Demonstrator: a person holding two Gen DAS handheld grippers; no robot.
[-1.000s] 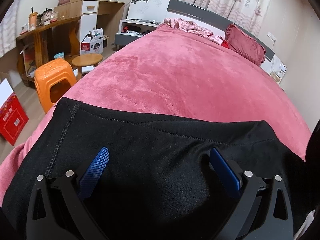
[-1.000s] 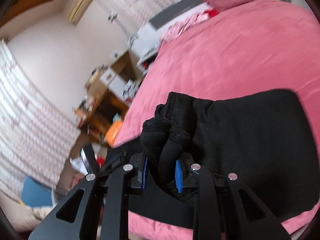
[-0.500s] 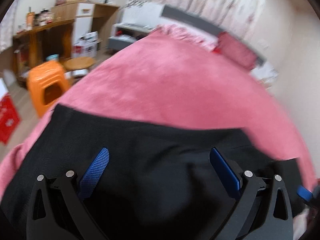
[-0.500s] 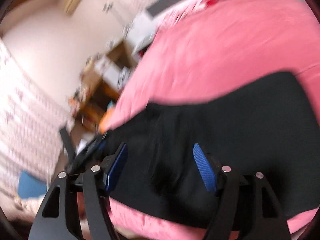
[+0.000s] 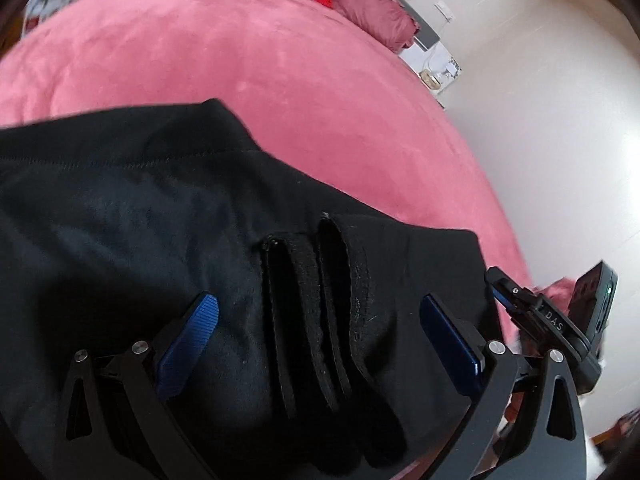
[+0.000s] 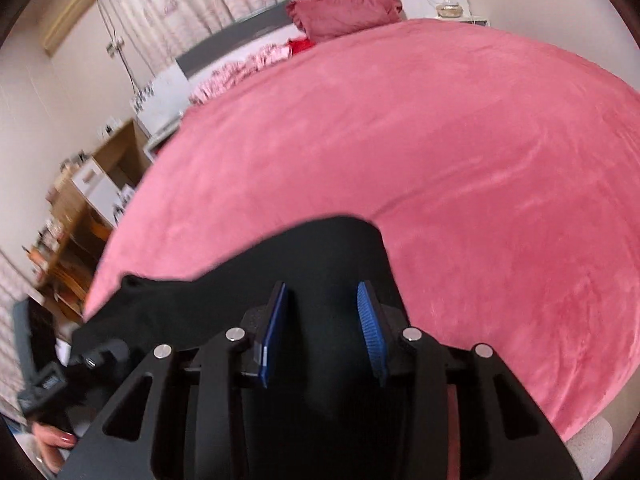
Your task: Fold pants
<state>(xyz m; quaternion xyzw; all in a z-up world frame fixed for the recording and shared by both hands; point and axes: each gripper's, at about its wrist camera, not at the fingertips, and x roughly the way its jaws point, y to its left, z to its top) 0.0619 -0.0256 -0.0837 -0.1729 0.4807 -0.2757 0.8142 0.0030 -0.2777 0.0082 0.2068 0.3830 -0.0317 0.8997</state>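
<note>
Black pants [image 5: 140, 216] lie folded on the pink bed near its front edge. In the left wrist view their stacked cuffs [image 5: 316, 292] sit between my left gripper's fingers. My left gripper [image 5: 316, 320] is wide open just above the fabric and holds nothing. The right gripper's body [image 5: 560, 320] shows at the right of that view. In the right wrist view the pants [image 6: 320, 256] lie under my right gripper [image 6: 322, 300], which is open with a narrower gap and empty.
The pink bedspread [image 6: 400, 140] spreads wide beyond the pants. A dark red pillow [image 6: 344, 12] and the headboard are at the far end. Wooden shelves and a desk [image 6: 80, 208] stand left of the bed. A white wall [image 5: 540, 100] is on the right.
My right gripper let go of the bunched pants cuff and swung right over the flat fabric. My left gripper turned right, so the laid-down cuffs now lie between its fingers.
</note>
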